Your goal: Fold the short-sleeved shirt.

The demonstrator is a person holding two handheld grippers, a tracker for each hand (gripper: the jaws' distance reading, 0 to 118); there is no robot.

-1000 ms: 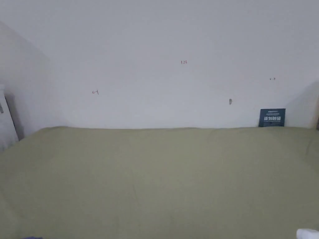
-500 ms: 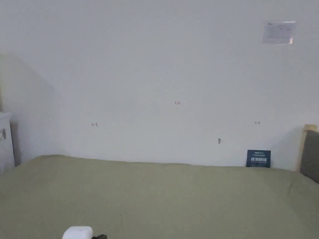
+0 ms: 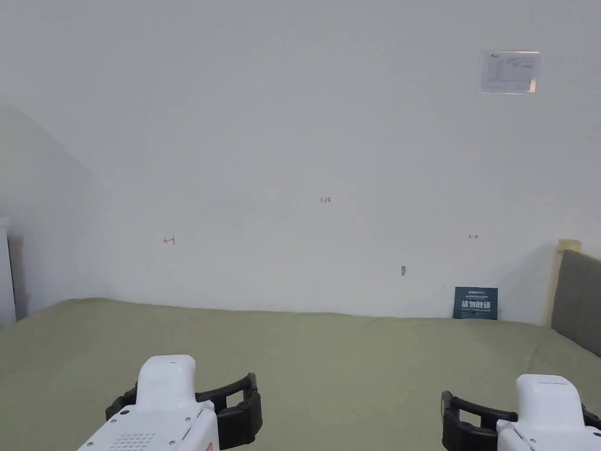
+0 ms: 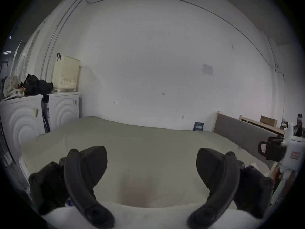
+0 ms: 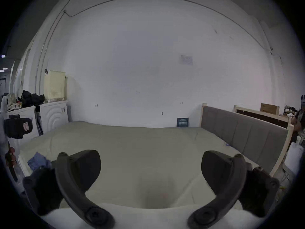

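I held my left gripper [image 4: 151,166] low over the near edge of the bed [image 3: 352,352], its two dark jaws spread wide apart with nothing between them but bare olive-green sheet. My right gripper [image 5: 151,168] hung the same way farther to the right, jaws released and well apart, gripping nothing. In the head view both white housings showed at the bottom, the left gripper [image 3: 235,405] near the left and the right gripper [image 3: 463,417] near the right, well apart from each other.

The shirt [image 5: 37,160] lay as a small crumpled blue heap at the near left corner of the bed, just left of my right gripper's left jaw in the right gripper view; neither pair of jaws touched it.

A small dark card [image 3: 475,303] leaned against the white wall [image 3: 293,147] at the far right of the bed, beside a grey padded headboard [image 5: 244,136]. To the far left stood white cabinets [image 4: 62,108] with a cream basket [image 4: 66,74] on top and dark bundles [image 4: 36,84] beside it.
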